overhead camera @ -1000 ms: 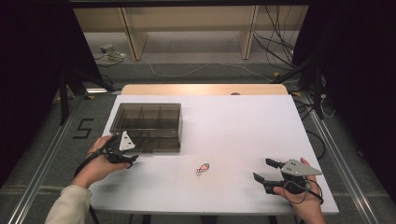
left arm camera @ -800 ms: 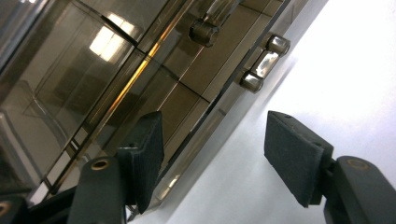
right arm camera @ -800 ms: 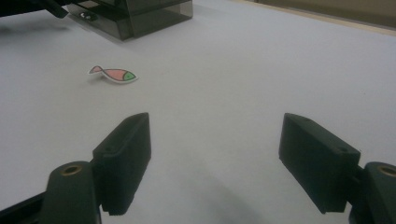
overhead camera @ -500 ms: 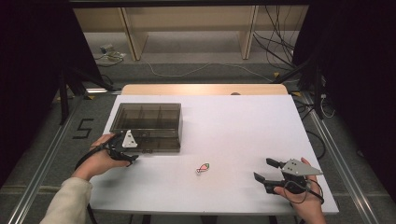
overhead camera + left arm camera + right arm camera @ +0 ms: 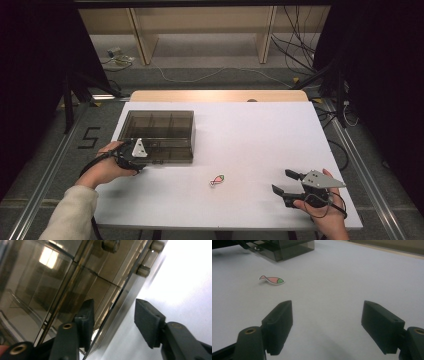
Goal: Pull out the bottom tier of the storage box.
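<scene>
A smoked clear compartment box [image 5: 160, 131] stands at the left of the white table [image 5: 250, 135]. My left gripper [image 5: 144, 161] is at its front left edge. In the left gripper view the box's front rim [image 5: 117, 300] runs between the jaws of the left gripper [image 5: 113, 308]. These jaws have just been closing, and the pads [image 5: 147, 320] still stand apart from the rim. A small pink and green fish sticker [image 5: 217, 180] lies flat in the middle front. My right gripper [image 5: 282, 181] rests open at the front right, with nothing between its fingers [image 5: 327, 312].
The box [image 5: 287, 247] and the fish sticker [image 5: 272, 280] lie ahead and to the left of the right gripper. Two round feet or hinges [image 5: 143, 270] show on the box's side. A wooden board [image 5: 220, 96] borders the table's far edge.
The left hand has edged a little closer to the box's front edge, and its jaws look narrower. The right hand and the fish sticker have not moved.
</scene>
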Tool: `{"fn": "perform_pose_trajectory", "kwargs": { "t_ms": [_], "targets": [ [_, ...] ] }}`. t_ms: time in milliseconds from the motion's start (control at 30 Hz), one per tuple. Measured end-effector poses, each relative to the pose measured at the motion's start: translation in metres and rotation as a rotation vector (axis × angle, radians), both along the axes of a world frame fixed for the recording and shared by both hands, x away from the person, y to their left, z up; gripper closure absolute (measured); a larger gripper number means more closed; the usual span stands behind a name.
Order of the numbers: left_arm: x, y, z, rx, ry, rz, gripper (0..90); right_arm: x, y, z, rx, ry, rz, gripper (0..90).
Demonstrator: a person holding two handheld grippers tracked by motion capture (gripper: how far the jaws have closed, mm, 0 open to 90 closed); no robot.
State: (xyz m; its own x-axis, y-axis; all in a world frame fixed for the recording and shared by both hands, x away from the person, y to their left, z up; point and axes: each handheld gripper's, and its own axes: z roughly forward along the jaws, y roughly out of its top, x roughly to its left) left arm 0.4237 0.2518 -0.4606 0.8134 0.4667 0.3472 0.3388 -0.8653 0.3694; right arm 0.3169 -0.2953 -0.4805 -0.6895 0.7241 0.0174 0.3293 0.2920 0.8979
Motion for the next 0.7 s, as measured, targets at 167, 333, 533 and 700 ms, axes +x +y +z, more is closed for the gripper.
{"fn": "perform_pose_trajectory", "kwargs": {
  "t_ms": [167, 333, 533, 700],
  "targets": [
    [0.0024, -0.0001, -0.0007, 0.033, 0.010, -0.035, 55.9, 0.0001, 0.0001, -0.0002, -0.002, 0.002, 0.001, 25.7],
    [0.0060, 0.0009, -0.0029, 0.080, 0.016, -0.067, 60.7, -0.0001, -0.0007, 0.0003, 0.001, -0.002, -0.003, 25.8],
    [0.0087, 0.0027, -0.0042, 0.101, 0.021, -0.088, 63.1, 0.0000, -0.0009, 0.0004, 0.001, -0.002, -0.004, 25.8],
    [0.0082, 0.0024, -0.0028, 0.105, 0.016, -0.097, 63.8, 0.0000, -0.0008, 0.0003, 0.000, -0.001, -0.003, 25.8]
  ]
}}
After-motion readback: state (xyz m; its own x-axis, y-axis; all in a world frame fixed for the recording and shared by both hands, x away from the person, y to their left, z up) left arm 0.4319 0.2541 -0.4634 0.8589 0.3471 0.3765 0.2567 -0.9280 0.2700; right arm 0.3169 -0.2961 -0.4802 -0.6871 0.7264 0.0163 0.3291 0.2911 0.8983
